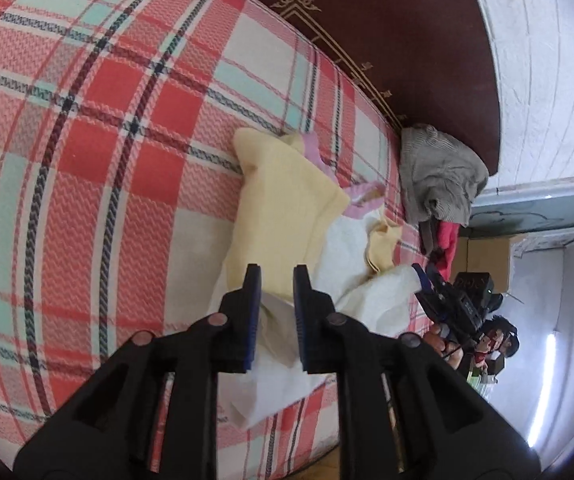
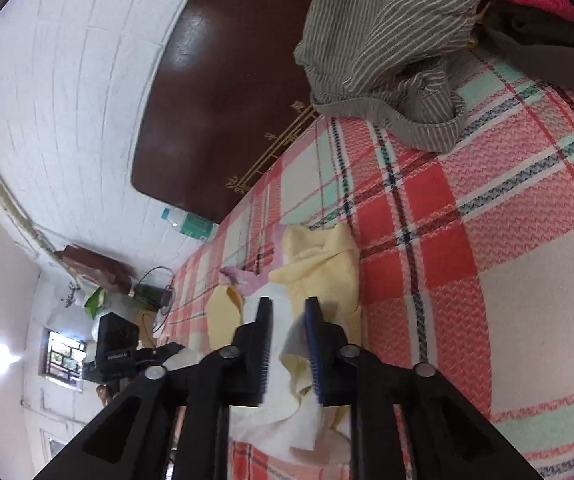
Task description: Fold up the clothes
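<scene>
A pale yellow garment [image 1: 287, 200] with pink trim and a white part [image 1: 351, 248] lies crumpled on the plaid bed sheet [image 1: 107, 140]. My left gripper [image 1: 277, 280] hovers over its near end, jaws apart, the white cloth showing in the gap with no pad pressing on it. My right gripper [image 2: 289, 312] is over the same garment [image 2: 323, 264] from the other side. It is open too, and the yellow and white folds lie loose between and below its fingers. Each gripper shows in the other's view: the right gripper [image 1: 447, 300] and the left gripper [image 2: 127, 356].
A grey striped garment [image 1: 439, 168] [image 2: 387, 40] is heaped against the dark wooden headboard [image 1: 407, 20], with a red cloth [image 1: 447, 240] beside it. A white brick wall [image 2: 67, 80] stands behind. Bags and clutter [image 2: 99, 272] sit past the bed's far edge.
</scene>
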